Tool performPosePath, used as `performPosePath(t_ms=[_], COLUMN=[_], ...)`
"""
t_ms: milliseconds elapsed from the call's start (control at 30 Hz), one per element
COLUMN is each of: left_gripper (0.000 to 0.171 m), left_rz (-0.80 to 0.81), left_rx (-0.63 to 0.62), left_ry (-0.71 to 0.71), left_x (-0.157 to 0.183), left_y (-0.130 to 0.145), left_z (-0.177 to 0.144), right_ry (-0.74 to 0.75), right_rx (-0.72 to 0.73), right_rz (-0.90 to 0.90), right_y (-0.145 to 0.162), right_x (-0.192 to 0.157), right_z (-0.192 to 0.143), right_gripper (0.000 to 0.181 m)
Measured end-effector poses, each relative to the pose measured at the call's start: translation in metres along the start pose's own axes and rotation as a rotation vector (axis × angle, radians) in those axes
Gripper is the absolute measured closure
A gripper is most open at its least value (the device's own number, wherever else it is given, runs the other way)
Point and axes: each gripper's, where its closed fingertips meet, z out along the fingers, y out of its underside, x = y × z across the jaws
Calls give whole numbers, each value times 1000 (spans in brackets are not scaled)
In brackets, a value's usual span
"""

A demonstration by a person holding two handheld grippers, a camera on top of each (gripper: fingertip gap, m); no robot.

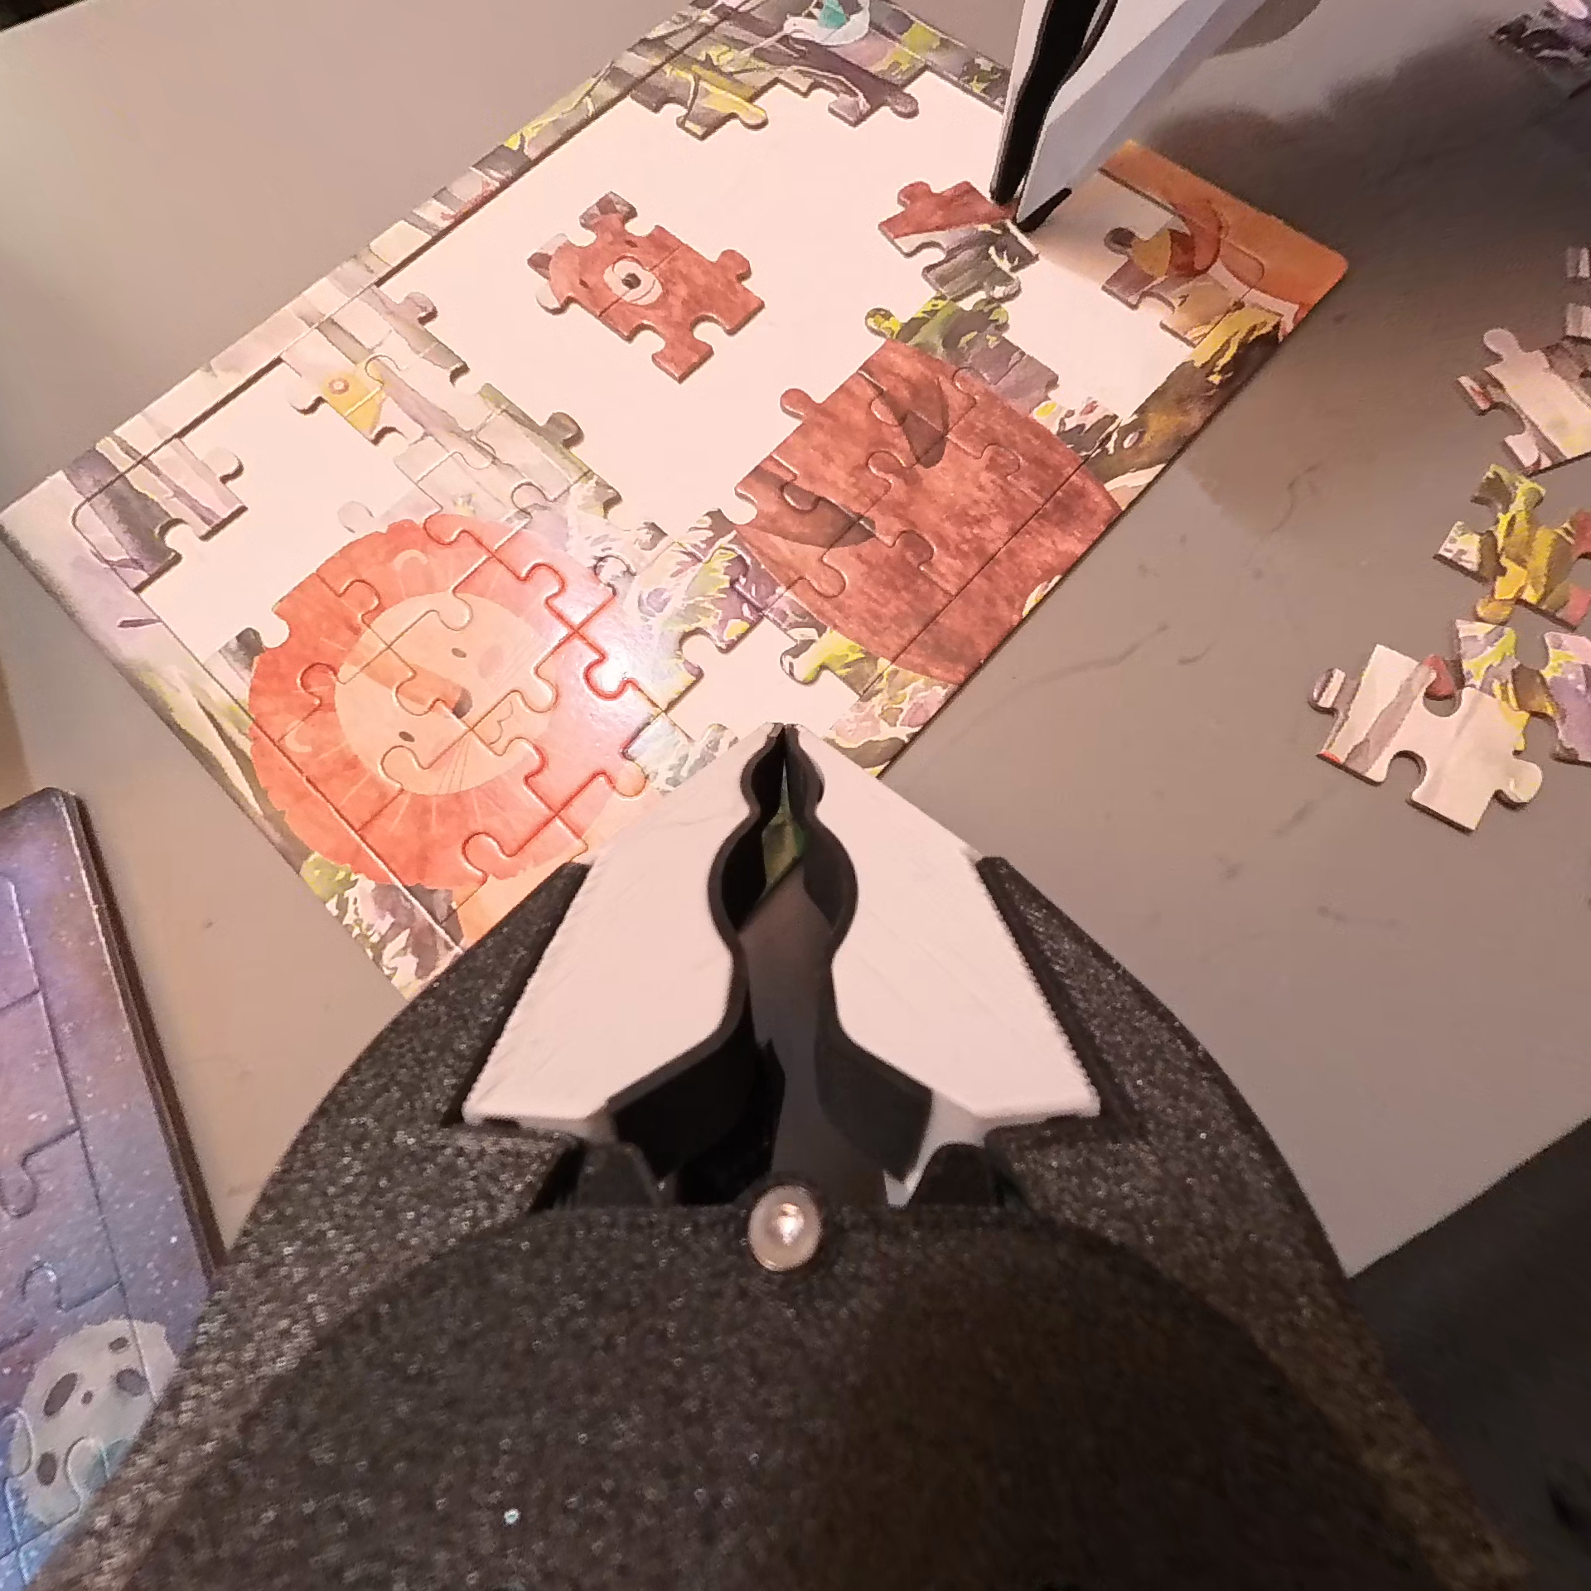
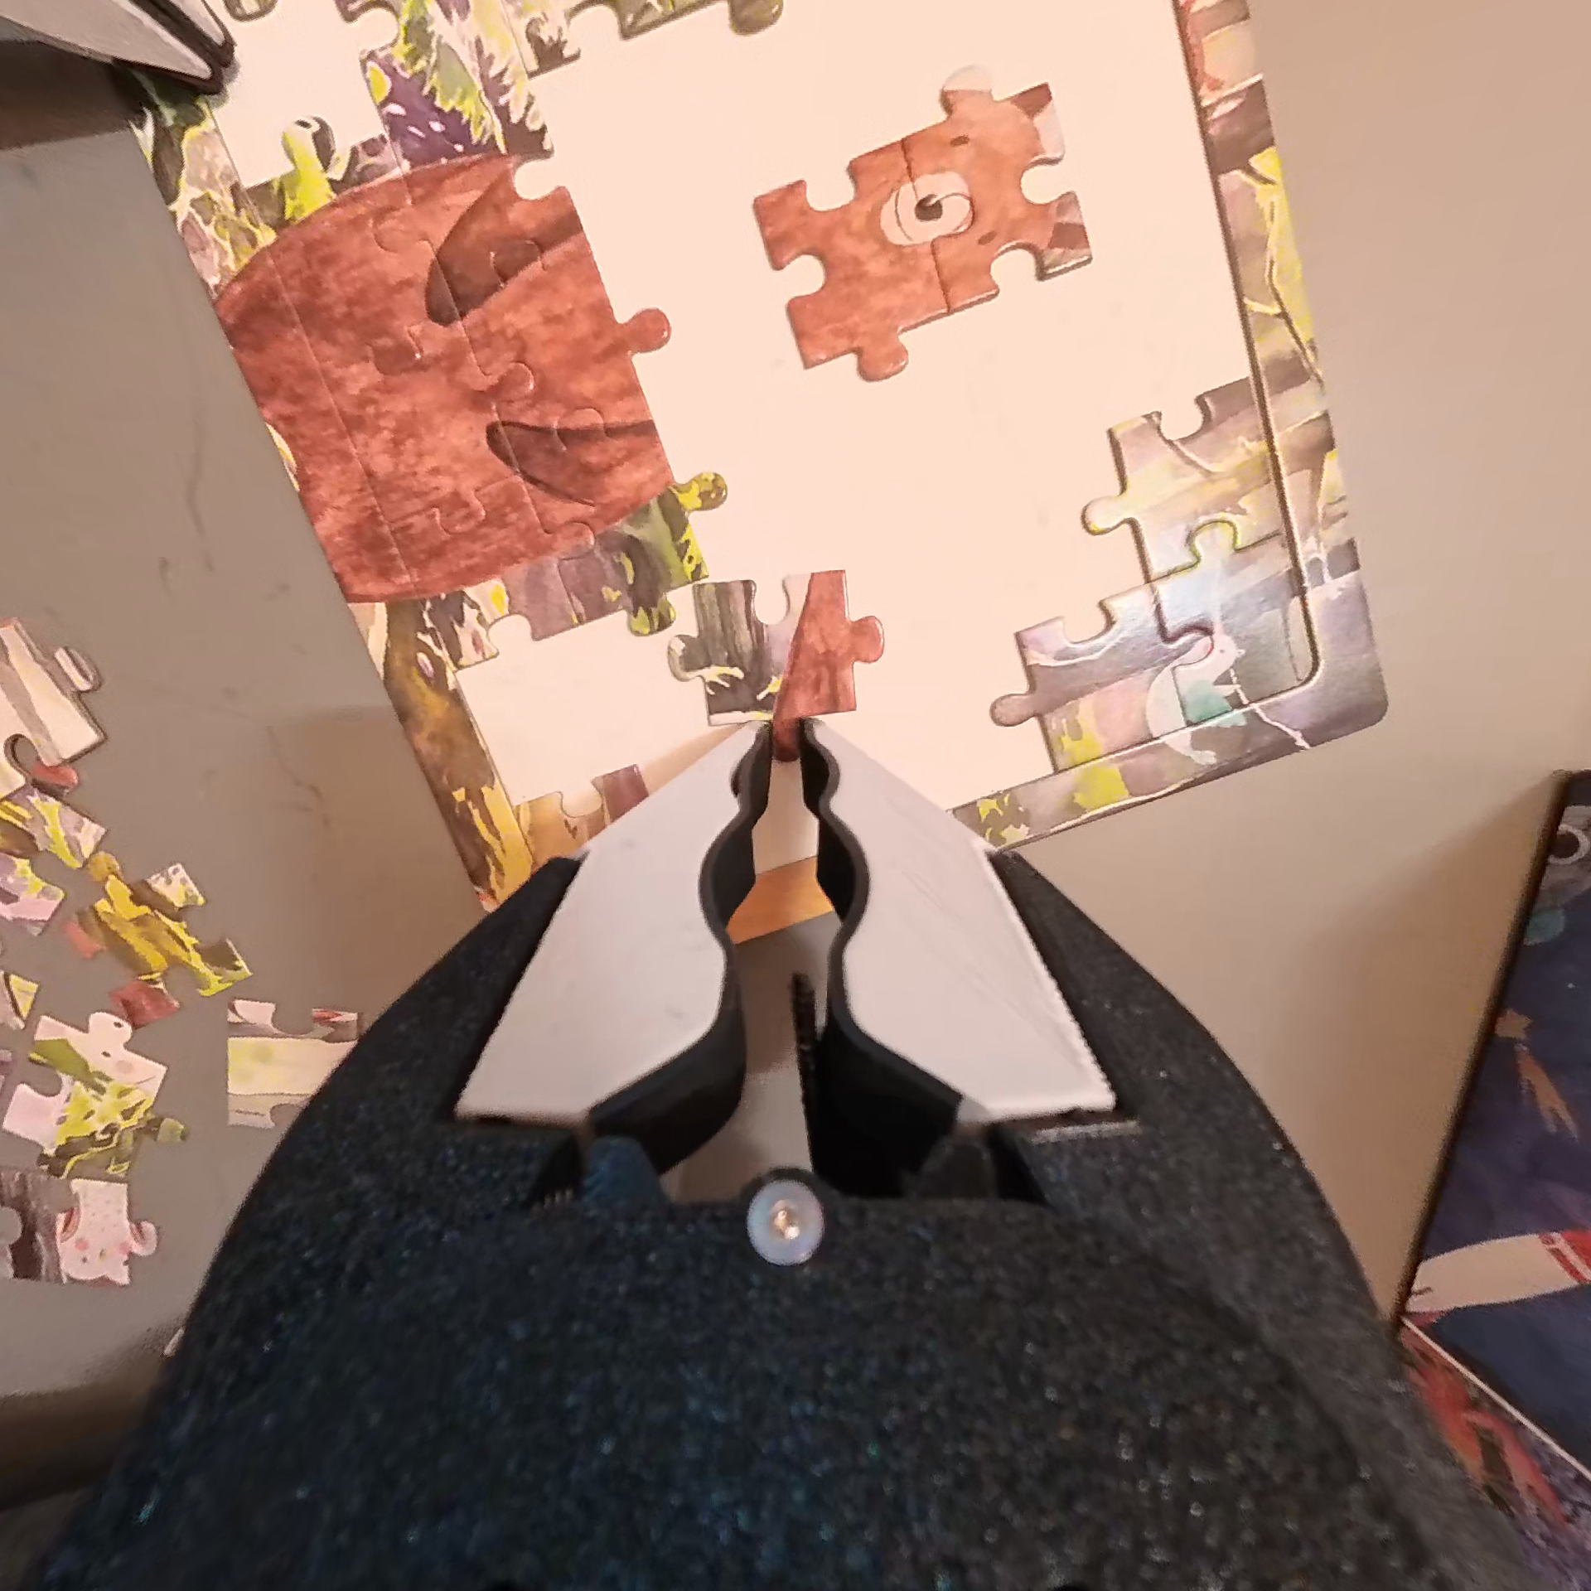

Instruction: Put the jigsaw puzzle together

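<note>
Right gripper (image 2: 785,732) clenched on a brown piece (image 2: 822,650), tilted on edge at 12 o'clock over the puzzle board (image 2: 947,516), likely to angle its tab in. Left gripper (image 1: 785,732) pinched empty at 6 o'clock. Loose pieces (image 2: 112,947) waiting at 9 o'clock.

**Layout around the puzzle board**

The puzzle board (image 1: 758,172) lies flat on the table (image 1: 1162,861). On the board, the lion section (image 1: 448,689) fills one corner, the bear-body section (image 1: 930,508) sits along the adjoining edge, and the bear-face pair (image 1: 654,288) lies alone mid-board. Loose pieces (image 1: 1464,740) lie on the table off the board's bear-side edge. A boxed puzzle (image 1: 60,1205) lies off the lion corner.
</note>
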Motion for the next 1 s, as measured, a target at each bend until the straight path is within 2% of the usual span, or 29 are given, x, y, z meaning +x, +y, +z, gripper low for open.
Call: performPosePath(t_ms=[200,300,367,500,533,600,633,700,800,900,1000], left_gripper=[171,171,171,171,171,171,171,171,171,171,171], left_rz=[-1,-1,-1,0,0,1,1,1,2,3,3], left_rx=[0,1,1,1,1,2,2,3,4,2,2], left_ry=[1,1,1,0,0,1,1,1,1,0,-1], left_x=[0,0,0,0,0,0,0,0,0,0,0], left_y=[0,0,0,0,0,0,0,0,0,0,0], left_z=[0,0,0,0,0,0,0,0,0,0,0], right_ry=[21,53,40,-10,-18,-37,-59,-91,79,78,68], right_rx=[-13,43,122,124,124,122,122,134,130,114,100], right_rz=[44,123,221,421,452,531,536,459,313,214,201], right_y=[1,-7,-24,-49,-55,-67,-72,-81,-68,-57,-54], right_x=[2,7,4,-14,-21,-34,-42,-56,-29,-26,-25], right_z=[-4,-16,-23,-2,6,18,22,19,-1,-1,12], right_gripper=[176,176,176,175,180,175,166,165,172,180,181])
